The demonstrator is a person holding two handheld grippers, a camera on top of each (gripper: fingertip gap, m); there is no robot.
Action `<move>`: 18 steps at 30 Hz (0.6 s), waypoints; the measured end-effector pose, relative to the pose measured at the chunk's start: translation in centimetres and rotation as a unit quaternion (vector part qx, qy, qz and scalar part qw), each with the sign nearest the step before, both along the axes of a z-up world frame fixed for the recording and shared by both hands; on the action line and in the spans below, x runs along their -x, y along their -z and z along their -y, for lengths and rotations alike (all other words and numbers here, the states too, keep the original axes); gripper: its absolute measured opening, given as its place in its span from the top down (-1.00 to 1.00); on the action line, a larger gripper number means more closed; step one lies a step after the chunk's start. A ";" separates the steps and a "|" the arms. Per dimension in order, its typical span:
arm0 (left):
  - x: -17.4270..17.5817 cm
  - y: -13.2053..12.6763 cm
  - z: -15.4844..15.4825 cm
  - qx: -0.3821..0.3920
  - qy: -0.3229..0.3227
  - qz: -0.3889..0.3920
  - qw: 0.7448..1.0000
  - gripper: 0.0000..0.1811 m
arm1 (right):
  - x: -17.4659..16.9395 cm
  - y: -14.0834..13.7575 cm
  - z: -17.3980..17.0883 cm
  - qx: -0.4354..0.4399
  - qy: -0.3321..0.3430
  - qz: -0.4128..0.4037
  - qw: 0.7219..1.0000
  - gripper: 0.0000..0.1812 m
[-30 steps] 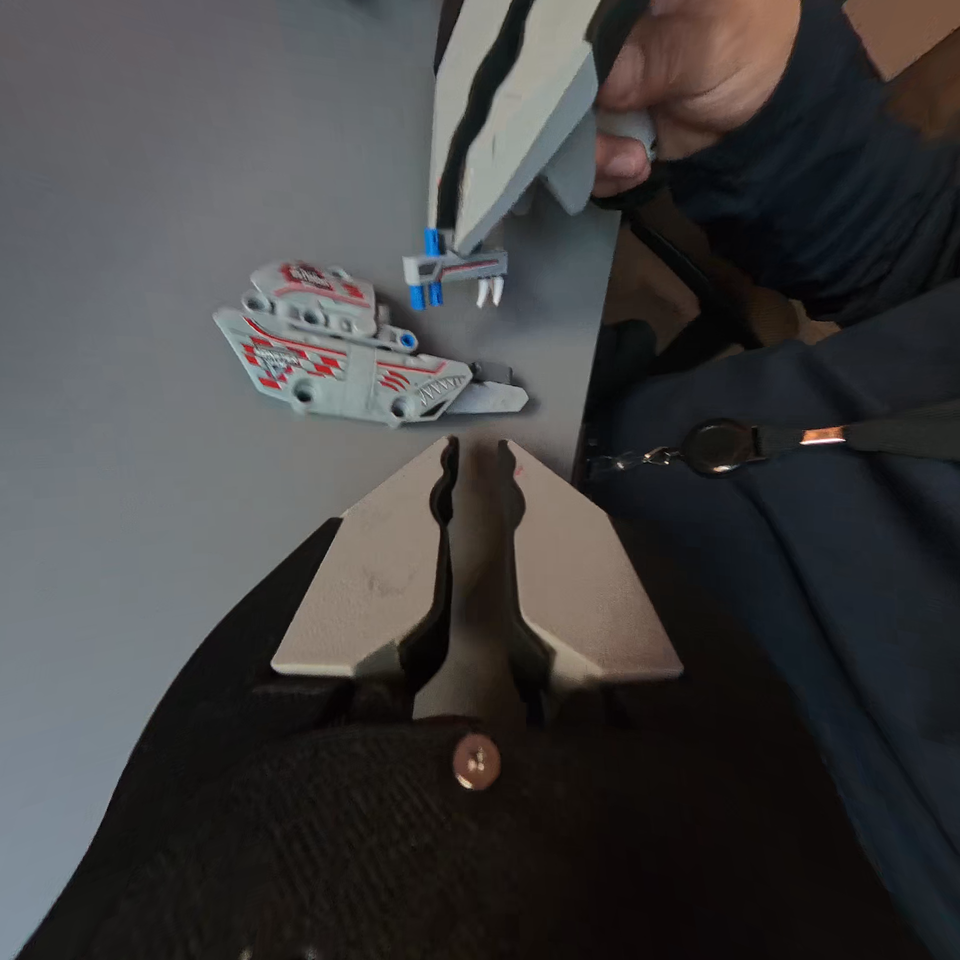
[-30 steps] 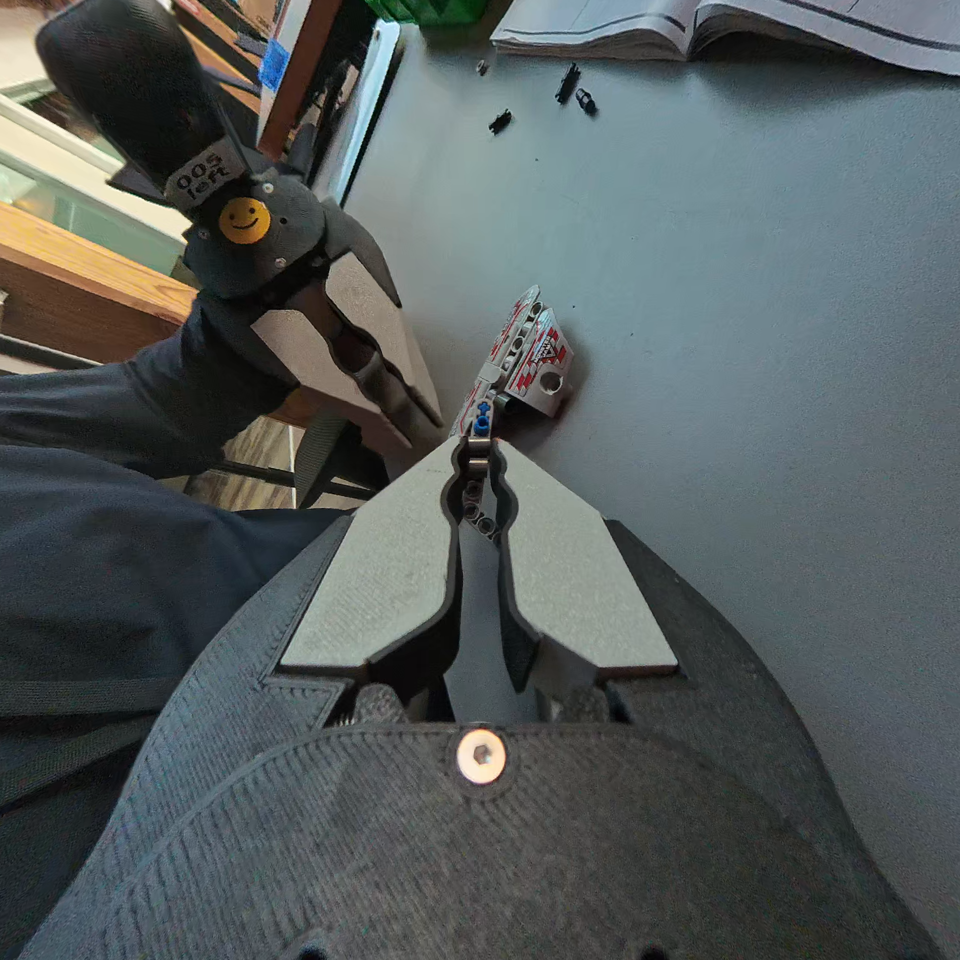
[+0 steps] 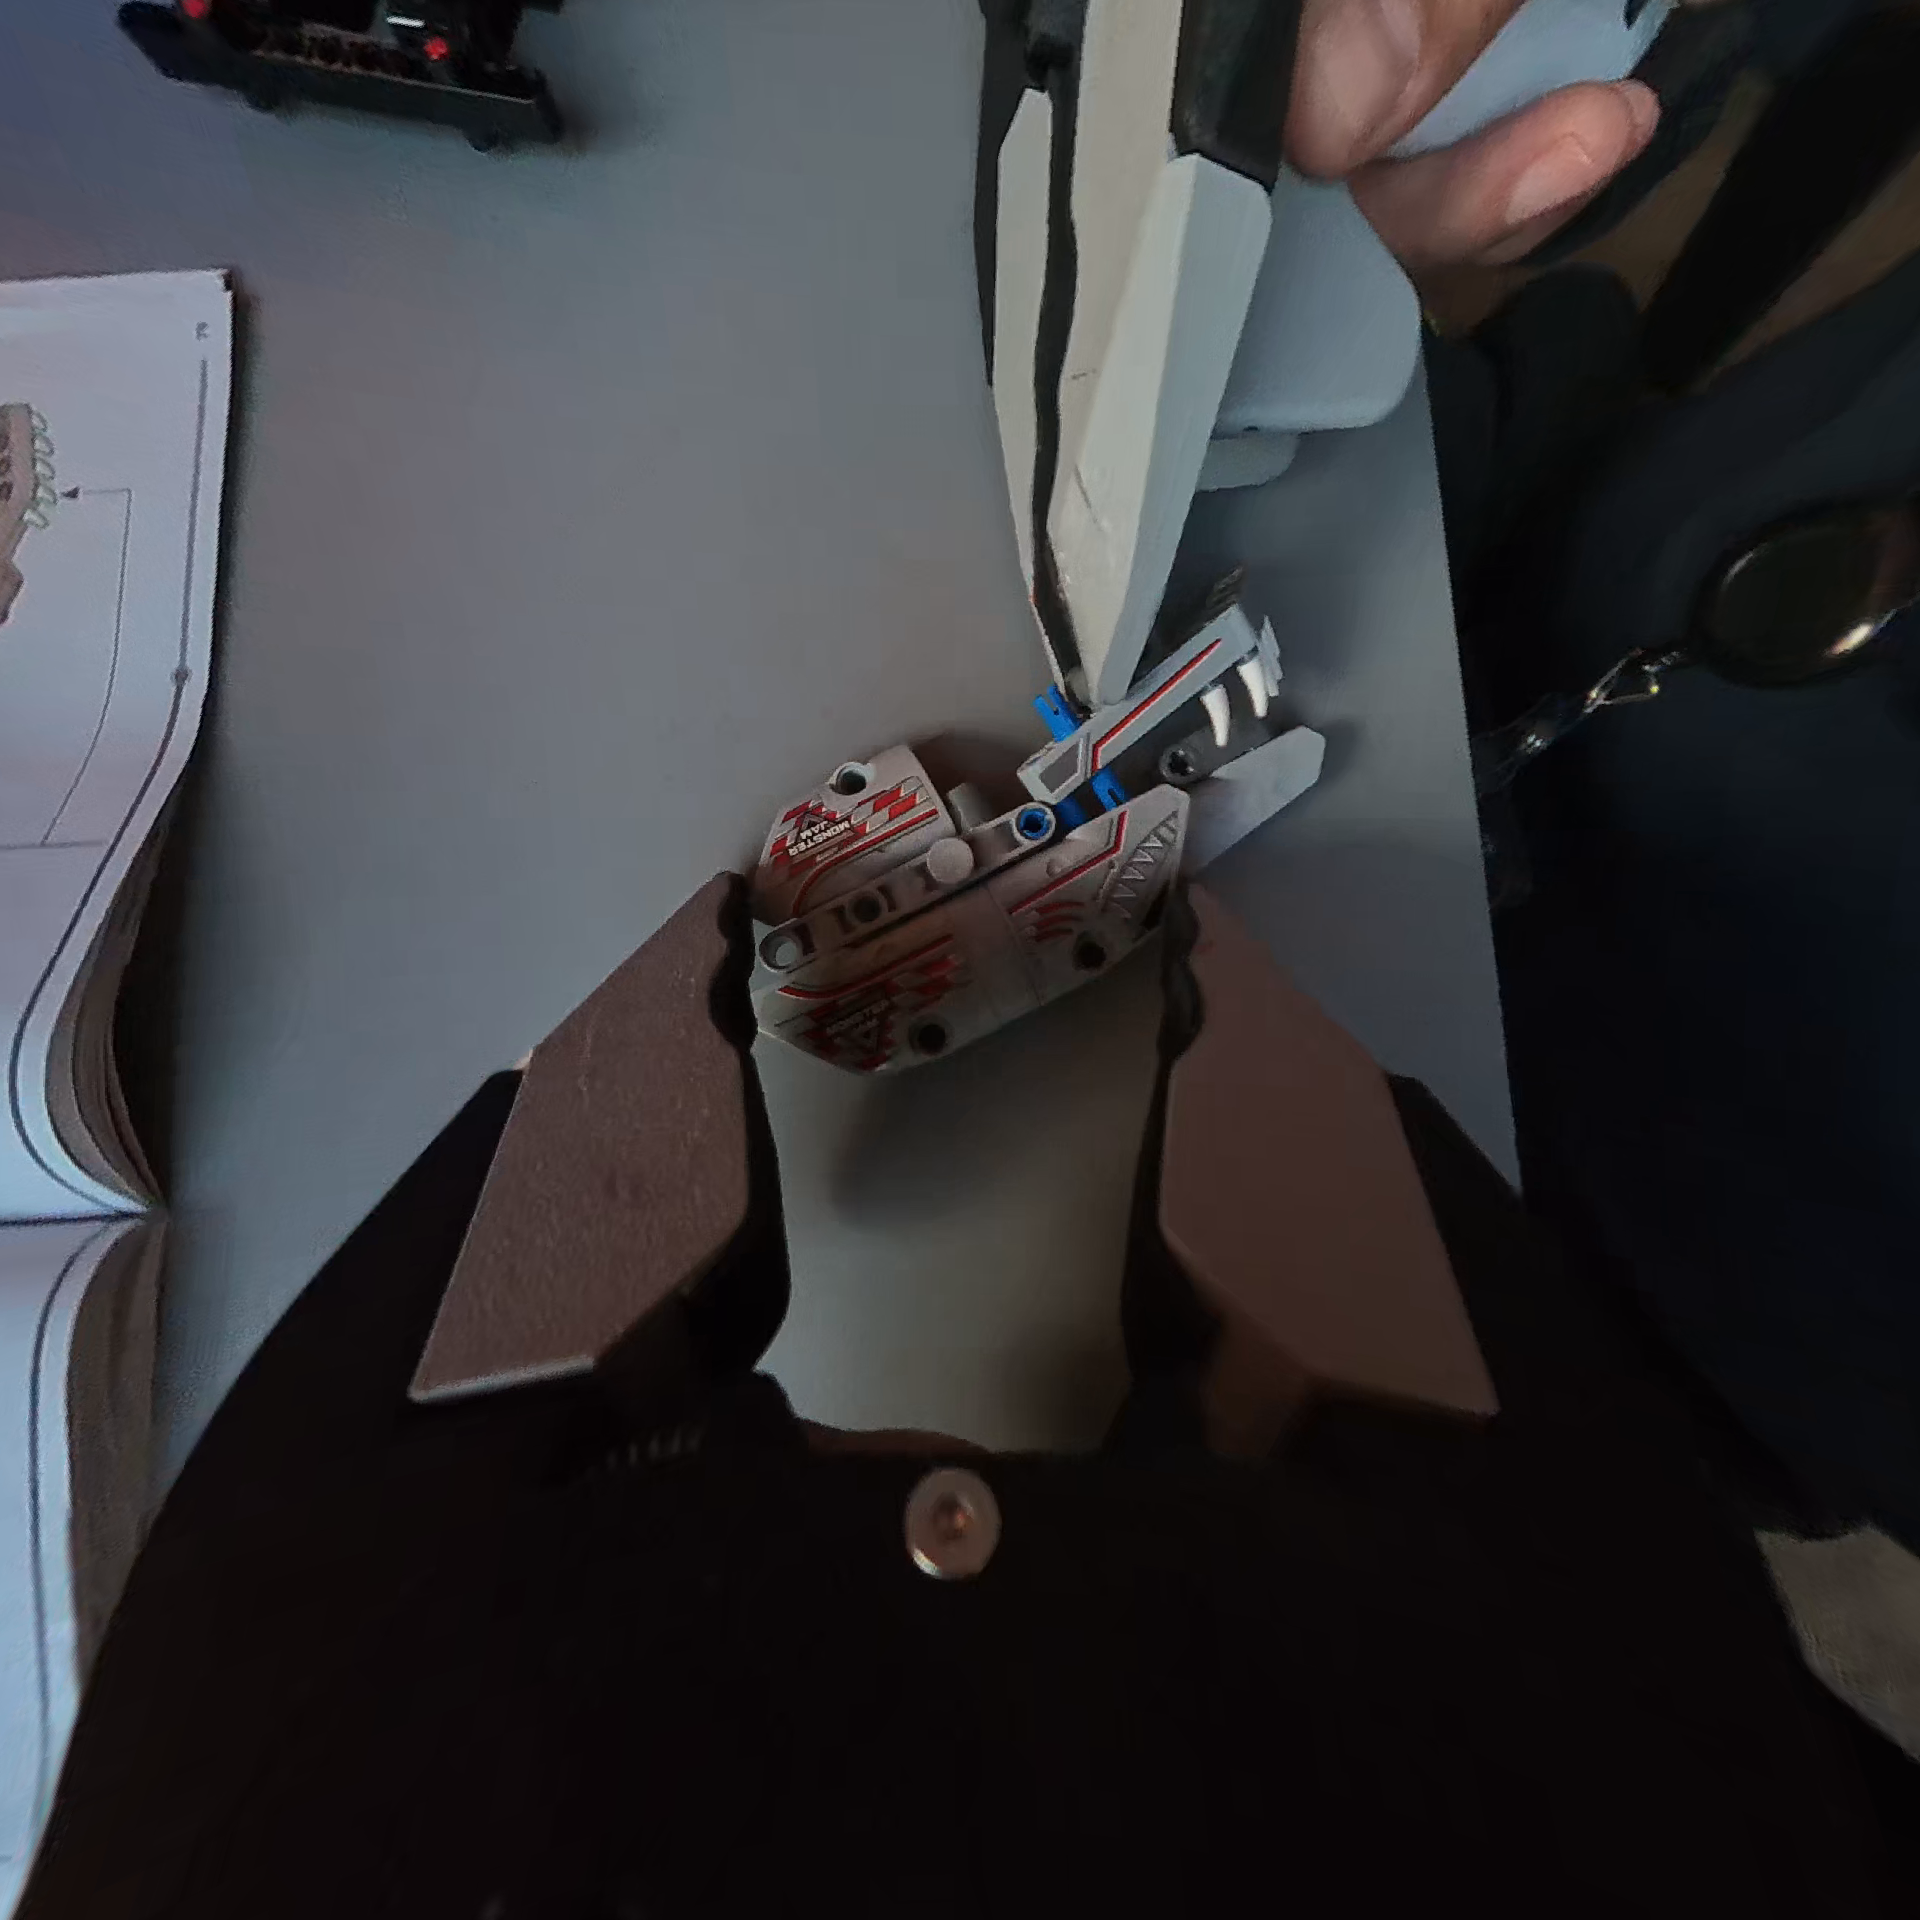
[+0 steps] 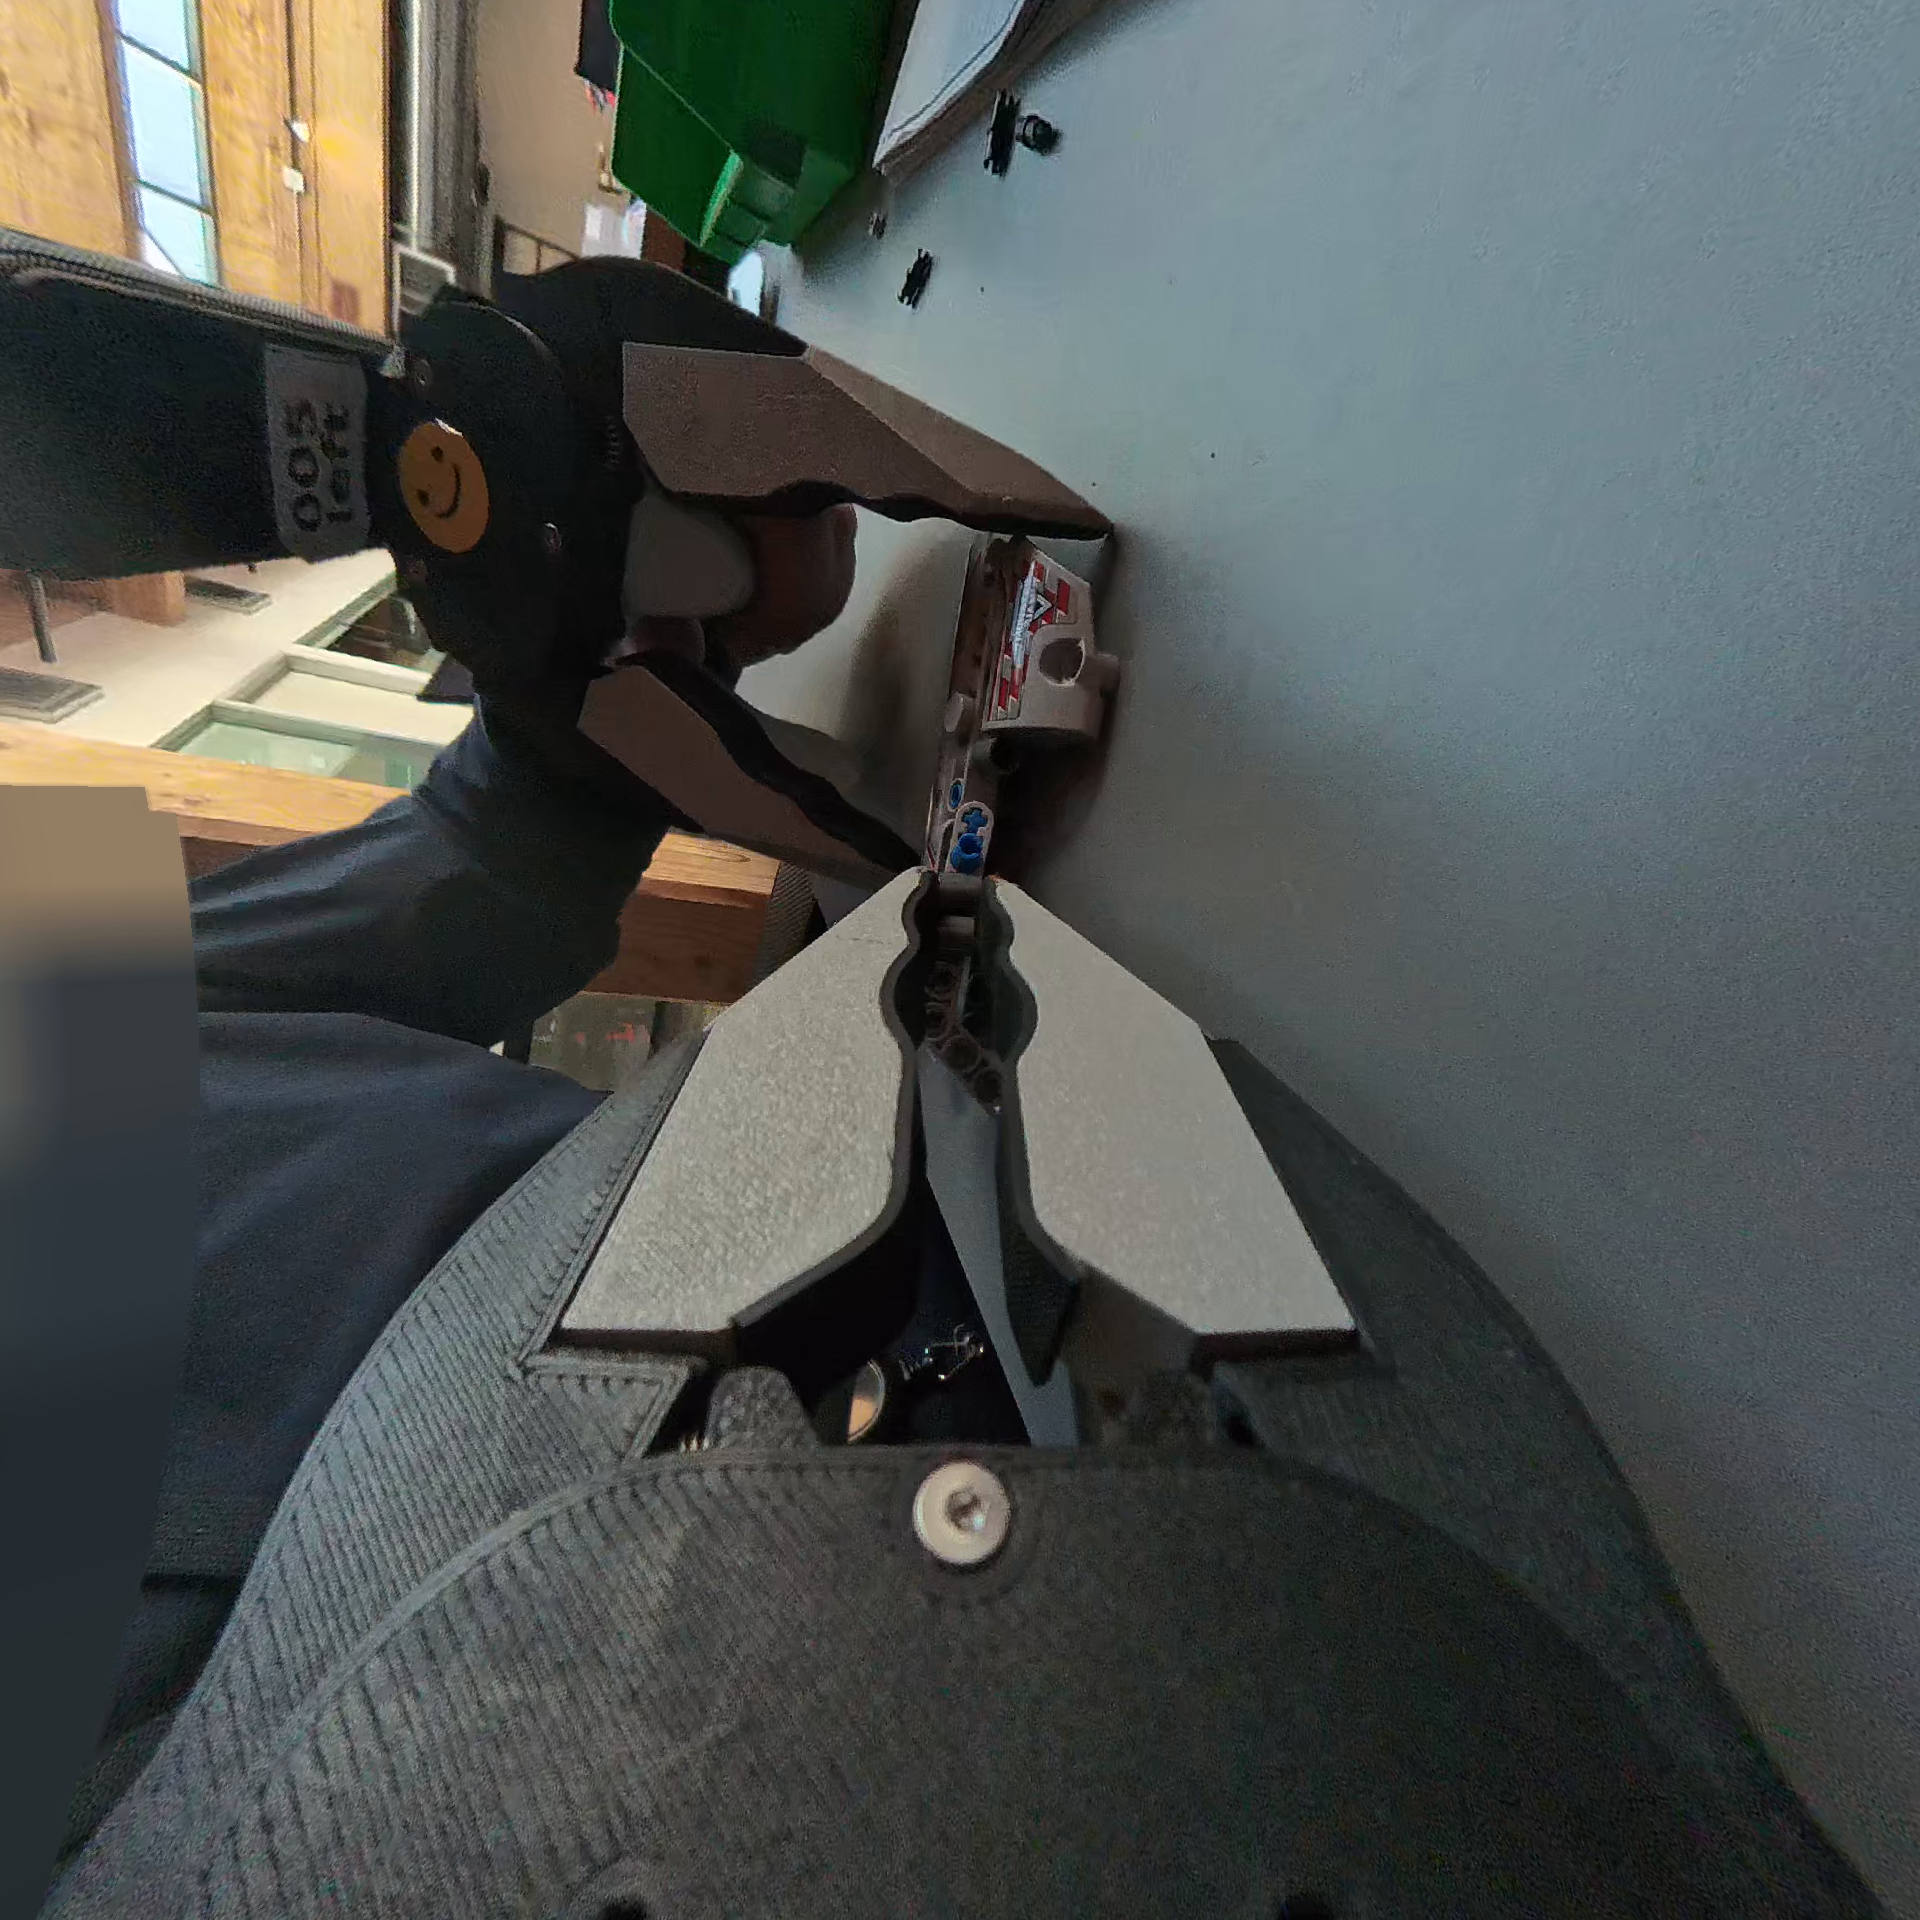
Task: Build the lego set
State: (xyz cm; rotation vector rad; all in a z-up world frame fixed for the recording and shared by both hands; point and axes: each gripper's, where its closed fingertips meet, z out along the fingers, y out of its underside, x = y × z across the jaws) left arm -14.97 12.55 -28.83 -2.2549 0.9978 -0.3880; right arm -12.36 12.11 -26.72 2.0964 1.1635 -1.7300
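In the left wrist view, the left tool stood wide open at the centre of the frame, its two brown fingers straddling the grey shark-body assembly with red and white decals. That assembly lay flat on the grey worktop, just above the tool's tips, its long axis running from lower left to upper right, the toothed decal end toward the right. Whether the fingers touched it could not be told.

Just beyond, at the assembly's upper right end, the right tool came down from the top of the frame, clamped on a small grey jaw piece with white teeth and blue pins. That piece slanted up to the right, teeth pointing toward the lower right, its blue end meeting the assembly's upper edge. A hand gripped the right tool at the upper right.

Farther off, an open instruction booklet lay along the left edge, and a black-and-red lego chassis sat at the upper left.

In the right wrist view, the right tool was closed on the jaw piece at the centre; directly beyond it the shark-body assembly stretched upward in the frame, bracketed by the open left tool. Small black pins and a green bin lay at the top.
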 end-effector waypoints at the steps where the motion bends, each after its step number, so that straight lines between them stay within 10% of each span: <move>1: 0.0 0.0 0.1 -0.004 -0.016 0.005 1.000 0.15 | 0.0 0.0 0.1 0.003 -0.002 0.000 1.000 0.94; 18: -0.7 -0.1 3.7 -0.030 -0.159 0.024 0.987 0.15 | -0.5 -0.2 3.1 0.009 -0.070 -0.006 0.997 0.95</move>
